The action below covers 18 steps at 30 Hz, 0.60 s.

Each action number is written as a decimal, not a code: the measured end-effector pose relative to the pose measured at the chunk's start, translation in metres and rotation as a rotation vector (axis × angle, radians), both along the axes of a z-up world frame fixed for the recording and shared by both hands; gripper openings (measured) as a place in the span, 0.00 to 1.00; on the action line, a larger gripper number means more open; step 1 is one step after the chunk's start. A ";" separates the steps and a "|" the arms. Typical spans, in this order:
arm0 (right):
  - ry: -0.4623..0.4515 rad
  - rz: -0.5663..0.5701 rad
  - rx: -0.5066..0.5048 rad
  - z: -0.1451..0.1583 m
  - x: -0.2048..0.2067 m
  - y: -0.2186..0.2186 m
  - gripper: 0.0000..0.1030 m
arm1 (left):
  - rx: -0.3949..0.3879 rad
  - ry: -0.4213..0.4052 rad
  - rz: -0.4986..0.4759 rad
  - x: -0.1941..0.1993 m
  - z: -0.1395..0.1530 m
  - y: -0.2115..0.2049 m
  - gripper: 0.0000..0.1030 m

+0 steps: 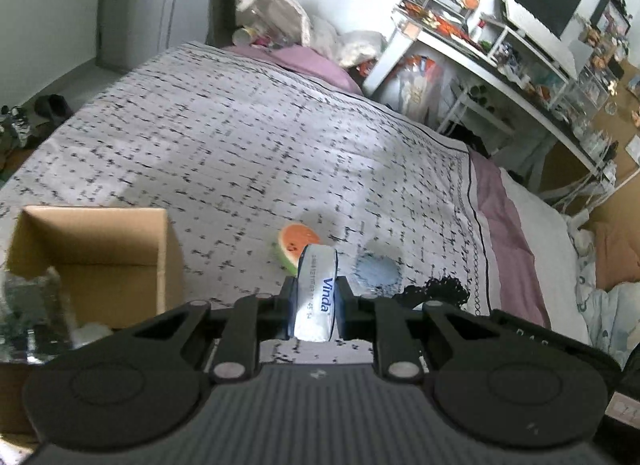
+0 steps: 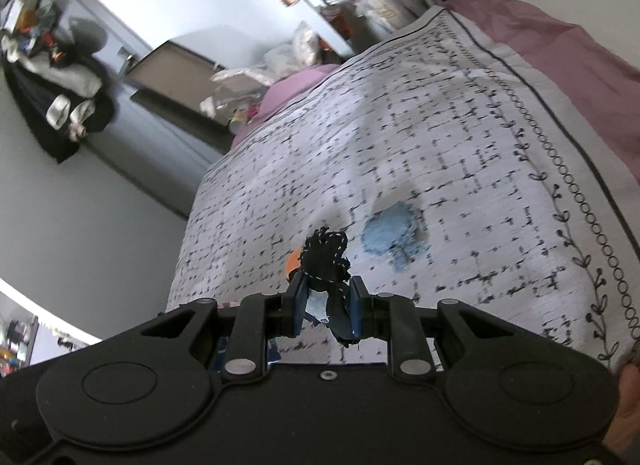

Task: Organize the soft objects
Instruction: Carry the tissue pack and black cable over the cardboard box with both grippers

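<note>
My left tool (image 1: 313, 297) pinches a white Vinda tissue pack with blue print (image 1: 316, 293); my right tool (image 2: 326, 301) is clamped on a bunched black knitted cloth with white flecks (image 2: 325, 255) — both are lifted off the bed. On the patterned grey bedspread (image 1: 224, 137) lie a watermelon-slice plush (image 1: 294, 247) and a round blue fuzzy pad (image 1: 378, 271). An open brown cardboard box (image 1: 104, 249) stands left — wide bare bedspread beyond.

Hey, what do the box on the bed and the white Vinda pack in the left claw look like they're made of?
The box looks like plain brown corrugated cardboard, matte, with stiff open flaps. The Vinda pack, pinched in the left claw, looks like soft tissue in a thin glossy plastic wrap: it shines and dents between the pads.
</note>
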State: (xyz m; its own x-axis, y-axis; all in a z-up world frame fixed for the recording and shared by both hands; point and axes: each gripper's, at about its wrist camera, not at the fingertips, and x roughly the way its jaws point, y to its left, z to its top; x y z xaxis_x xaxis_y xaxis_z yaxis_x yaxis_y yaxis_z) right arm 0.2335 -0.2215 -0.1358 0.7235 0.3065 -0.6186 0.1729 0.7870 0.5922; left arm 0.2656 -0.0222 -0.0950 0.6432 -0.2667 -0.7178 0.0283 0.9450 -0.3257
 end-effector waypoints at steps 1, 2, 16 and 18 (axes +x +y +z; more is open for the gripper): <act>-0.001 0.011 -0.005 0.000 0.000 0.005 0.22 | 0.000 -0.002 0.007 -0.002 0.001 0.004 0.18; -0.003 0.018 -0.011 0.000 -0.001 0.008 0.22 | 0.000 -0.004 0.015 -0.004 0.003 0.009 0.18; -0.036 0.101 -0.094 0.006 -0.009 0.053 0.22 | 0.001 -0.025 0.111 -0.023 0.009 0.071 0.18; -0.047 0.119 -0.111 0.008 -0.009 0.060 0.22 | -0.003 -0.027 0.125 -0.024 0.009 0.081 0.18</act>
State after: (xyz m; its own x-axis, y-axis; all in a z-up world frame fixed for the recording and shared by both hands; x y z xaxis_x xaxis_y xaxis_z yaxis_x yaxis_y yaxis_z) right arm 0.2244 -0.1611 -0.1277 0.7154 0.3231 -0.6195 0.0490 0.8613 0.5057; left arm 0.2415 0.0589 -0.0861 0.6907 -0.1855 -0.6990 -0.0809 0.9406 -0.3297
